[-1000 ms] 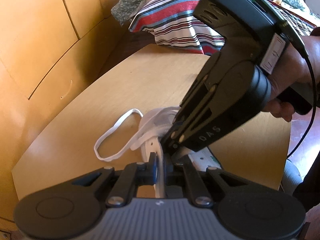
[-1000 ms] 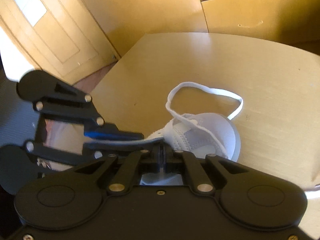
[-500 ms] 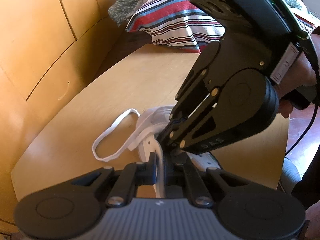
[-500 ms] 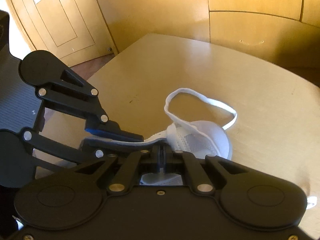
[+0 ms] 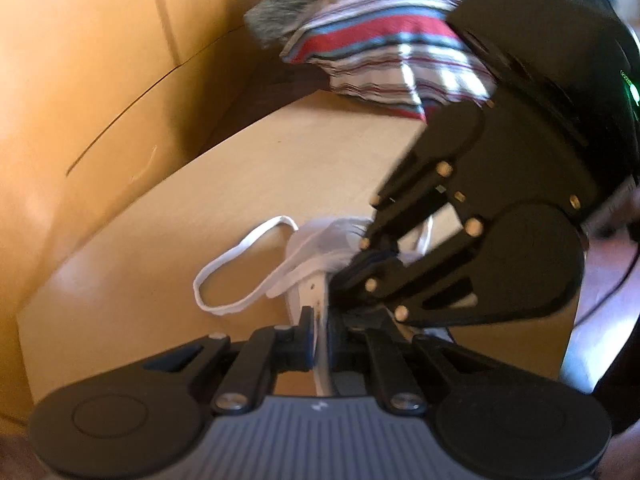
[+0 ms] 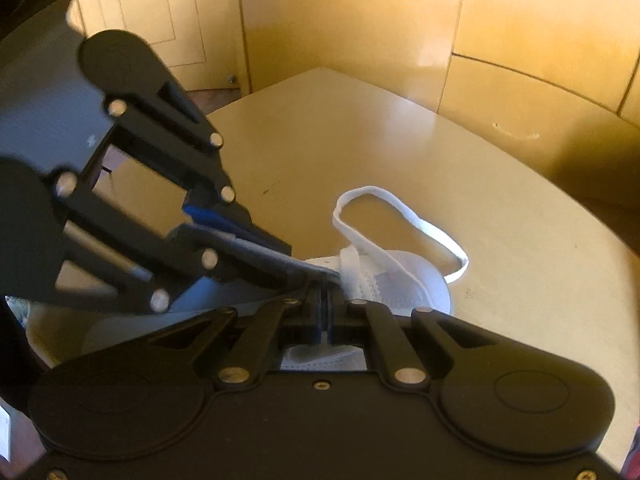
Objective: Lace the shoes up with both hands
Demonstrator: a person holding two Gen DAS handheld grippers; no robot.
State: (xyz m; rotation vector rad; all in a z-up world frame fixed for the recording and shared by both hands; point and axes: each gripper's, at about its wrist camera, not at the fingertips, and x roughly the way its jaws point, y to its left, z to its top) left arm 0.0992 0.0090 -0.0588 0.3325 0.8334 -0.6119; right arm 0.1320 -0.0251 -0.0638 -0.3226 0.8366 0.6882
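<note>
Left claw [image 5: 318, 336] pinches the white lace [image 5: 240, 276] – right claw [image 6: 325, 316] pressed together, seemingly on lace too – over the shoe [image 6: 404, 284]

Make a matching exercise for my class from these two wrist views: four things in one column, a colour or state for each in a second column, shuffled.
Things:
1. shoe
2. lace loop
3. pillow
4. left gripper

Descriptions:
A. striped red, blue and white
B. lying slack on the table
C. white, between both grippers
D. shut on a white lace strand

Pairs: 1-C, 2-B, 3-A, 4-D
</note>
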